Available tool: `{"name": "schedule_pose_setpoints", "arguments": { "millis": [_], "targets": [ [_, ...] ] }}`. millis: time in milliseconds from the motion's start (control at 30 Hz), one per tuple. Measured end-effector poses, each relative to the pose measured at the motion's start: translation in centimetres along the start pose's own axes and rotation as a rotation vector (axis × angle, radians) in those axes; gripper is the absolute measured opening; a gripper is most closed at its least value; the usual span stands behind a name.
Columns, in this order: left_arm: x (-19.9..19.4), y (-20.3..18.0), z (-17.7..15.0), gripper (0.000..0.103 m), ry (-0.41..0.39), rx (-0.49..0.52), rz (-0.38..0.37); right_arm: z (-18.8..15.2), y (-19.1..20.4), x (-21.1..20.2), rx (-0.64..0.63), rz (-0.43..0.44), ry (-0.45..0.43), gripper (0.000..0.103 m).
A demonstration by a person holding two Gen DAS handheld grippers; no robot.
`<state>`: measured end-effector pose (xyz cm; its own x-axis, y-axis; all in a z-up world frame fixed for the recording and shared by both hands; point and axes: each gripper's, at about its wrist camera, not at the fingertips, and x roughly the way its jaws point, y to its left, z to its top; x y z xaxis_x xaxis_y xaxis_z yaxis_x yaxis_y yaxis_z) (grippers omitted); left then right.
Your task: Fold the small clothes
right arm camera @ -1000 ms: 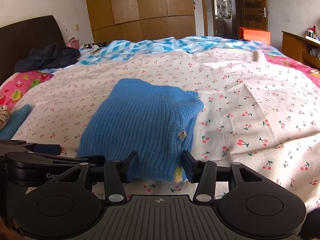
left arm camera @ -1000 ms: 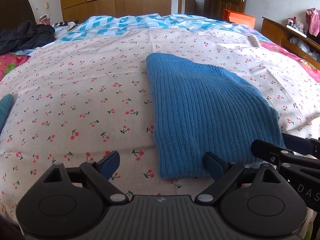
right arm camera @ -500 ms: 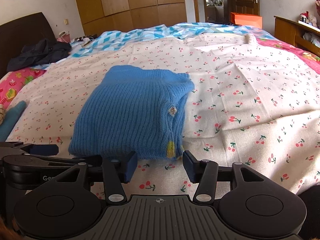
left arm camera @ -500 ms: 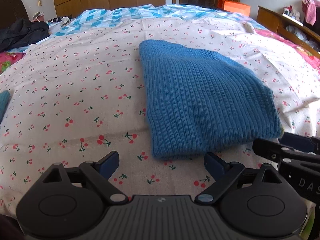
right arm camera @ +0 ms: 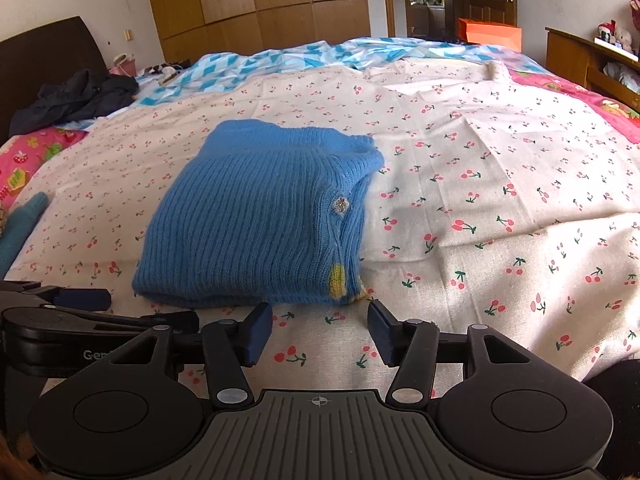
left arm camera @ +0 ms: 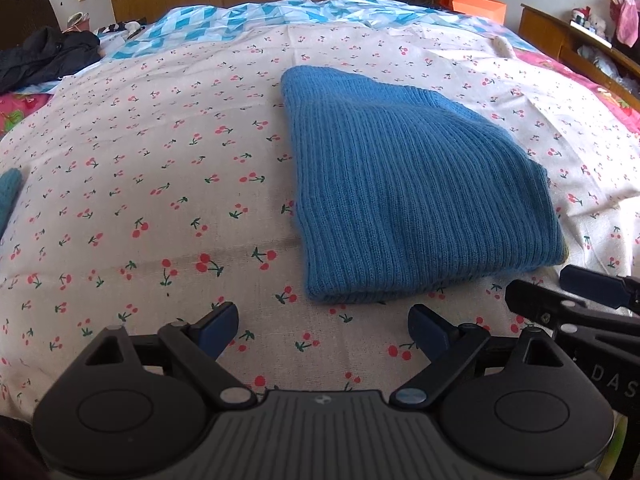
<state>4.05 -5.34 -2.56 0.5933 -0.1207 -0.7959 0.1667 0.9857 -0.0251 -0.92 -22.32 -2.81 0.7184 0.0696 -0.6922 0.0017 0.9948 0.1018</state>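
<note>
Sweater: the blue knit sweater (right arm camera: 264, 224) lies folded into a thick block on the cherry-print bedspread (right arm camera: 500, 184), at 12 o'clock from both grippers, apart from both.
Left gripper (left arm camera: 323, 322): jaws wide apart, nothing between them, just short of the sweater's near edge.
Right gripper (right arm camera: 320, 330): jaws apart and have just been opening, nothing between them, the yellow-trimmed corner just beyond.
Step in hand: I judge the fold done and the grippers letting go; backing straight off without snagging the loose knit keeps the block square.
Around: a dark jacket (right arm camera: 76, 96) at 10 o'clock, a teal knit piece (right arm camera: 22, 224) at 9 o'clock, an orange box (right arm camera: 490, 34) at 1 o'clock.
In the way: nothing near the sweater; only the 2 grippers crowd each other.
</note>
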Motion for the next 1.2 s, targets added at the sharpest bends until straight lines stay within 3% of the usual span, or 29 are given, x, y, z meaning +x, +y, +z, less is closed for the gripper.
{"name": "schedule_pose_setpoints", "arguments": {
  "millis": [1200],
  "targets": [
    [-0.32, 0.13, 0.03, 0.096, 0.029, -0.012, 0.024, -0.24, 0.24, 0.11, -0.020, -0.003, 0.019, 0.053]
  ]
}}
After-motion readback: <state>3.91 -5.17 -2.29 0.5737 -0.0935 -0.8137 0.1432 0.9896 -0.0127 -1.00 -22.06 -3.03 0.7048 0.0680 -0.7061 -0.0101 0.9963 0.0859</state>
